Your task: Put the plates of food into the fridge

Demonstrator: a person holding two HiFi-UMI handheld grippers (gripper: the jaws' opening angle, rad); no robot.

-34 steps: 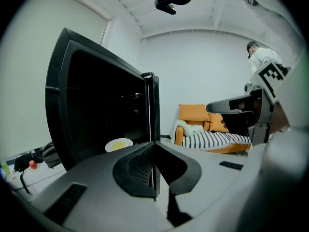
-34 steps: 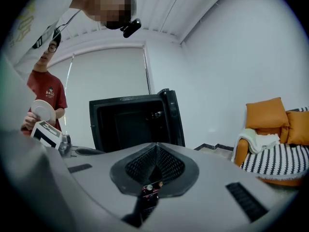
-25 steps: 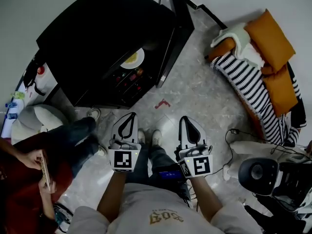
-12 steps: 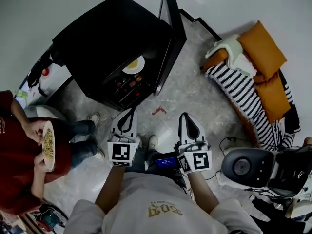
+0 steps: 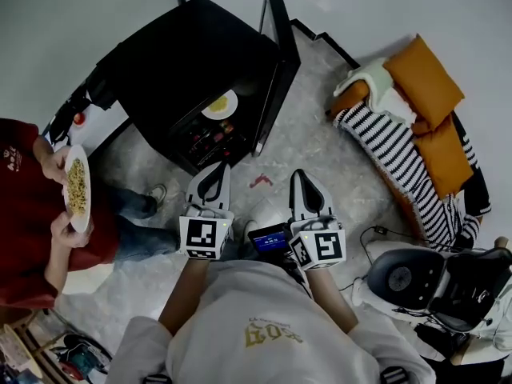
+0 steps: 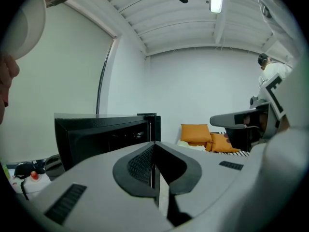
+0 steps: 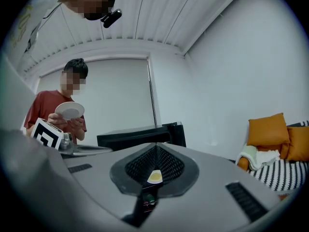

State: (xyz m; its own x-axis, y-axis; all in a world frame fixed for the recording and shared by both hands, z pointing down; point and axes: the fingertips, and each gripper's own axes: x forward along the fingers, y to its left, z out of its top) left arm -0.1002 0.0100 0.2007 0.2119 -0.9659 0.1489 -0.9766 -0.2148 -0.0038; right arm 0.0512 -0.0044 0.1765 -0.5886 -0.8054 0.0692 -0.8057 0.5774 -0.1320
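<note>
At the far left a person (image 5: pixel 24 214) in a red top holds the next plate of food (image 5: pixel 76 189) in both hands, well apart from my tools, so I judge the step in hand to be collecting it. To do that well I would turn toward it, open a tool before I arrive, and bite the rim where the hands leave it bare. I would bring the second tool onto the opposite edge and keep the plate level, because the food is a loose yellowish heap, noodles or rice, I cannot tell which. Next along, the fridge (image 5: pixel 184 46) stands with its door (image 5: pixel 276 54) swung wide. A second plate (image 5: pixel 220 104) with something yellow on it sits on the upper shelf. Below it is a row of small bottles or cans (image 5: pixel 210 138), too small to tell apart. I judge there is room beside that second plate, though the shelf is dark. My left gripper (image 5: pixel 214 173) hangs low in front of me with its jaws pressed together on nothing. The right gripper (image 5: pixel 304 184), just beside it, is the same, jaws together and empty, pointing roughly at the fridge opening. Off to the right lie orange cushions (image 5: pixel 428 78) and a striped blanket (image 5: pixel 392 146), well clear of my path.
</note>
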